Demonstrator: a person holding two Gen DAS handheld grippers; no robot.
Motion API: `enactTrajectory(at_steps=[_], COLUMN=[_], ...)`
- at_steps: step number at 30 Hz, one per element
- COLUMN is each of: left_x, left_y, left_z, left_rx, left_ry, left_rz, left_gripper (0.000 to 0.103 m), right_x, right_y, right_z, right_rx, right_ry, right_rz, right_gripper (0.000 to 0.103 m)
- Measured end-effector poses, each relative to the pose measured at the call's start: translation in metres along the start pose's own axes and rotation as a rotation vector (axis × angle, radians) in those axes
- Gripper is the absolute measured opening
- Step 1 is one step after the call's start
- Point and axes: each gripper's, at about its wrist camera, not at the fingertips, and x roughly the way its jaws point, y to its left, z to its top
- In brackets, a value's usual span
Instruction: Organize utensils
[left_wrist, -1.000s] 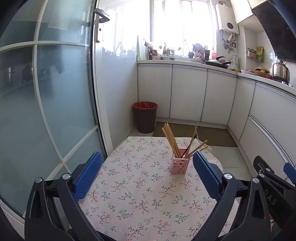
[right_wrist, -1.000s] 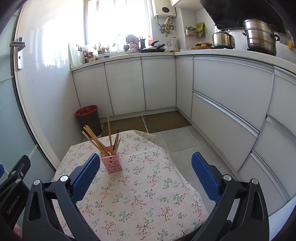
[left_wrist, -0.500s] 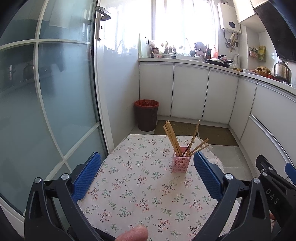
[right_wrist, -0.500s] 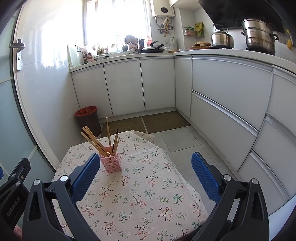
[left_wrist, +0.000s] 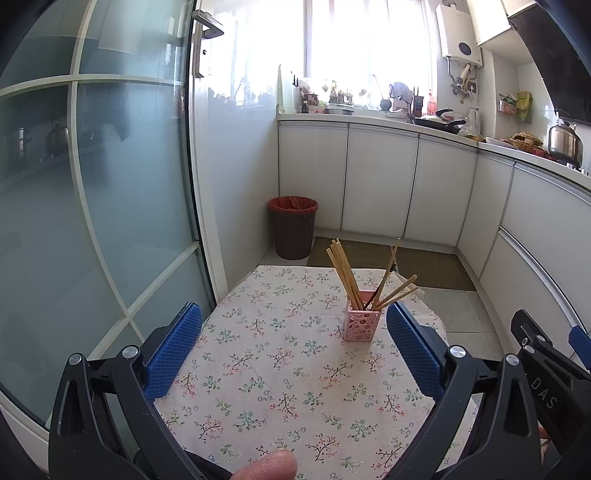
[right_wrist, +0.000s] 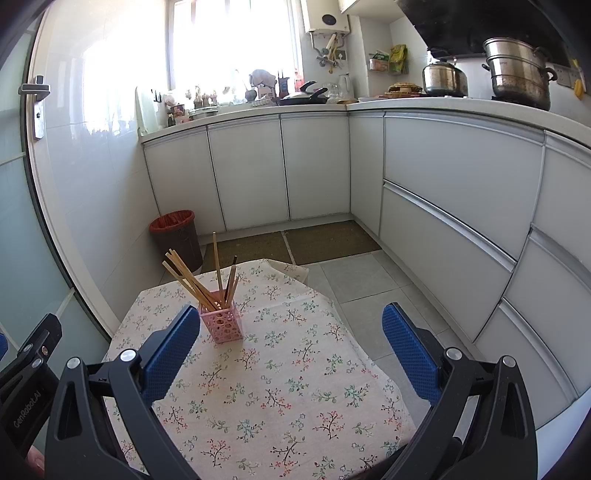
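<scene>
Several chopsticks (left_wrist: 345, 275) in pink holder (left_wrist: 361, 325)

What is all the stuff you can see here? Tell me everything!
chopsticks: several, tan wood, standing in the holder
holder: one, pink with holes, on the table
tablecloth: one, white with little flowers, covering the table
bin: one, brown with a red liner, on the floor by the cabinets
cabinets: white, along the walls
pots: two, steel, on the counter at right
glass door: one, frosted, at left
left claw: blue pads, open, empty
right claw: blue pads, open, empty
</scene>
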Motion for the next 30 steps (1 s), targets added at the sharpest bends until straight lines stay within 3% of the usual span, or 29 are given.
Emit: enactTrajectory(at_steps=[30], left_x=[0.0024], left_y=[0.0007], left_z=[-0.0005], left_rx=[-0.010], left_ry=[0.022], left_rz=[0.011], left_gripper=[0.096], right_x=[0.0013], right_y=[-0.0005], right_z=[0.0010], right_rx=[0.000], right_ry=[0.007], right_rz=[-0.002], right_gripper=[0.096])
